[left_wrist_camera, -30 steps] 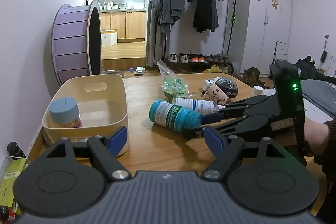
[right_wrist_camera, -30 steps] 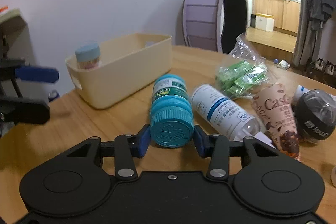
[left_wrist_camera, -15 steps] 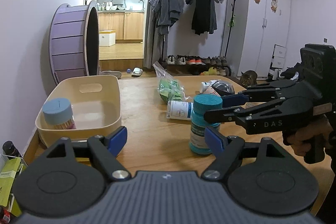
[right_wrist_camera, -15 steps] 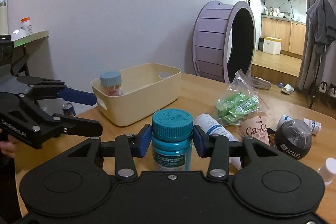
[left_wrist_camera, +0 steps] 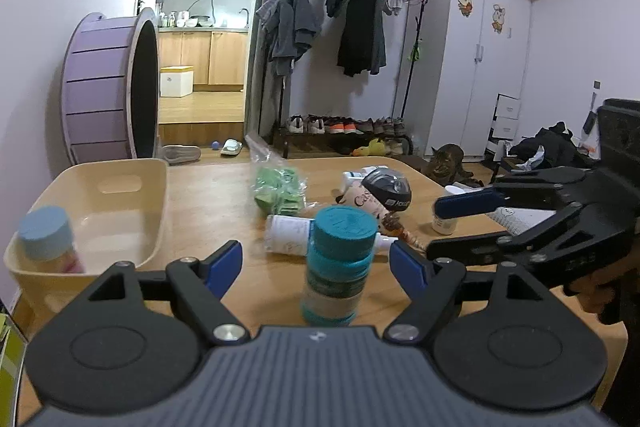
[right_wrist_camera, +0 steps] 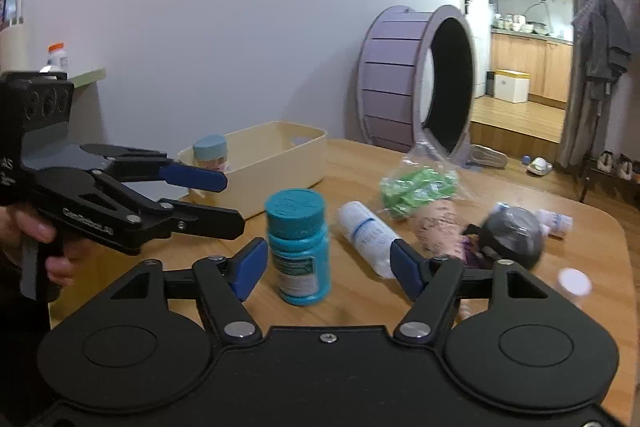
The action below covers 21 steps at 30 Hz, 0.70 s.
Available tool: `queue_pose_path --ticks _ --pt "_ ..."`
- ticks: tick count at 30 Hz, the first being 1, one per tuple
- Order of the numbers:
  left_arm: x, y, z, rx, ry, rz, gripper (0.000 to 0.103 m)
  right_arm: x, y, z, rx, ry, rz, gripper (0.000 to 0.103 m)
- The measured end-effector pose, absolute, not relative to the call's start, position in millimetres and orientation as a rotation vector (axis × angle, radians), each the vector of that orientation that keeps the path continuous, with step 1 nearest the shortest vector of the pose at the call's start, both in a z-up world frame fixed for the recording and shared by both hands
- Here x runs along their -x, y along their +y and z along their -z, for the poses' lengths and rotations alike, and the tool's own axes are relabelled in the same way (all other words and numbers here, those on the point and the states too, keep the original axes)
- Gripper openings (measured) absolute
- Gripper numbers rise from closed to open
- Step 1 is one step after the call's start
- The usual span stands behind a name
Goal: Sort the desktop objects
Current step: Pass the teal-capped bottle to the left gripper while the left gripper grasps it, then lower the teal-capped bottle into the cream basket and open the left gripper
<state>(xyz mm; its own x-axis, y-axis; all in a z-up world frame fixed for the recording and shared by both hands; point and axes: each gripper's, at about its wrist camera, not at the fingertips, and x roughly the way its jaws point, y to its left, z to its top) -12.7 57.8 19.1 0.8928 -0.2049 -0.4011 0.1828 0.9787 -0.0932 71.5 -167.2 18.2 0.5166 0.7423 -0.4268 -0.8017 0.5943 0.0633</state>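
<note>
I take the teal-capped bottle (left_wrist_camera: 339, 267) as my landmark: it stands upright on the wooden counter (left_wrist_camera: 208, 211), with nothing gripping it. Far to its left sits the cream bin (left_wrist_camera: 96, 203), and a blue-capped jar (left_wrist_camera: 47, 245) stands upright in the bin's near corner. My left tool (left_wrist_camera: 316, 265) is spread wide, its blue pads either side of the bottle with clear gaps, holding nothing. Just behind the bottle a white bottle (left_wrist_camera: 290, 235) lies on its side; further back is a clear bag of green packets (left_wrist_camera: 280, 189). Right of that lie a brown printed pouch (left_wrist_camera: 362, 201) and a dark round gadget (left_wrist_camera: 390, 187), touching each other. My right tool (right_wrist_camera: 329, 267) is also wide open and empty; the bottle stands close to its left pad (right_wrist_camera: 249, 269), though I cannot tell whether they touch.
</note>
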Motion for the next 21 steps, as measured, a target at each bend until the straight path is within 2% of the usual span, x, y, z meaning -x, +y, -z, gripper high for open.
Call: queue_pose_path --ticks 6,13,15,18,21 --pt "-4.8 47.3 -13.1 0.040 0.419 0.177 0.079 -75.6 -185.1 -16.4 0.091 0.436 -0.927 0.073" --pt "-17.4 44.5 -9.1 0.049 0.402 0.188 0.074 -73.1 -193.2 -12.7 0.068 0.444 -0.947 0.074" --pt "-22.4 41.5 -8.2 0.049 0.404 0.197 0.067 -72.8 -195.3 -14.0 0.056 0.442 -0.949 0.074" --pt "-29.5 37.0 -4.7 0.032 0.427 0.205 0.049 -71.7 -197.1 -14.7 0.057 0.435 -0.948 0.074" --pt "-29.8 35.9 -2.6 0.032 0.427 0.210 0.045 -71.4 -199.0 -14.5 0.054 0.434 -0.947 0.074"
